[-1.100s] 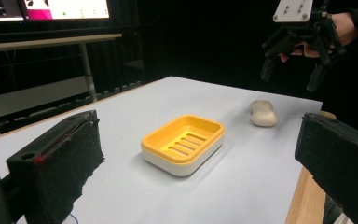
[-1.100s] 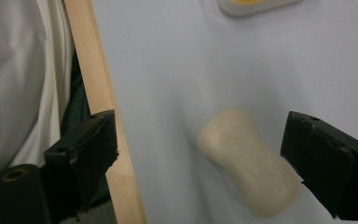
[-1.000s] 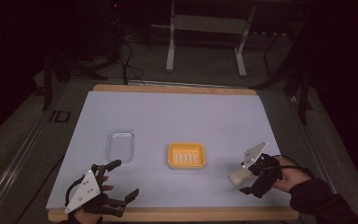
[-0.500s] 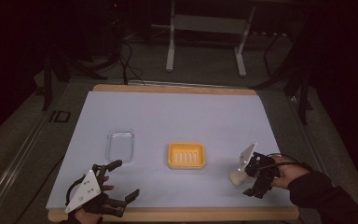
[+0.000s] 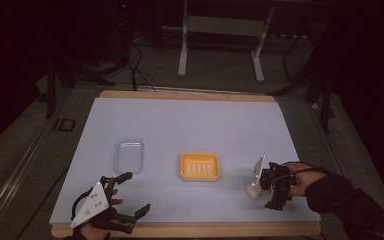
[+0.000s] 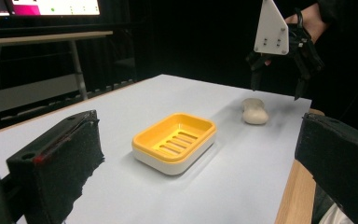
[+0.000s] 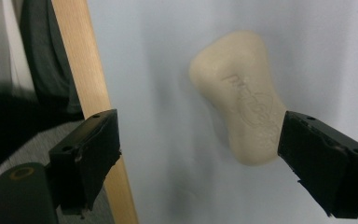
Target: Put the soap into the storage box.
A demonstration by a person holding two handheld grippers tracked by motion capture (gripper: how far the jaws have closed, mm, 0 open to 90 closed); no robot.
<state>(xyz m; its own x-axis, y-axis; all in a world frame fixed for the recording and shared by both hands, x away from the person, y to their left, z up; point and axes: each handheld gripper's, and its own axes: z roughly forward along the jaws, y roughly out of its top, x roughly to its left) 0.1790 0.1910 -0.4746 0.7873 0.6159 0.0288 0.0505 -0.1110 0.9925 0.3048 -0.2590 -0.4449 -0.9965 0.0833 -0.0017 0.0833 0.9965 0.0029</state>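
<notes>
Behind the right gripper (image 5: pixel 275 192), the soap bar (image 5: pixel 253 190) is partly hidden.

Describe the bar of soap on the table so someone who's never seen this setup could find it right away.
Start at the white table and find the yellow soap dish near its middle. The soap lies bare on the tabletop beyond the dish, toward the right gripper, whose open fingers hover over it. It is the one cream, rounded lump, faintly embossed, unlike the yellow dish and the clear lid.

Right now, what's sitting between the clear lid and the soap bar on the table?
The yellow soap dish lies between the clear lid and the soap bar, apart from both, as the high view shows. The rest is bare table.
</notes>
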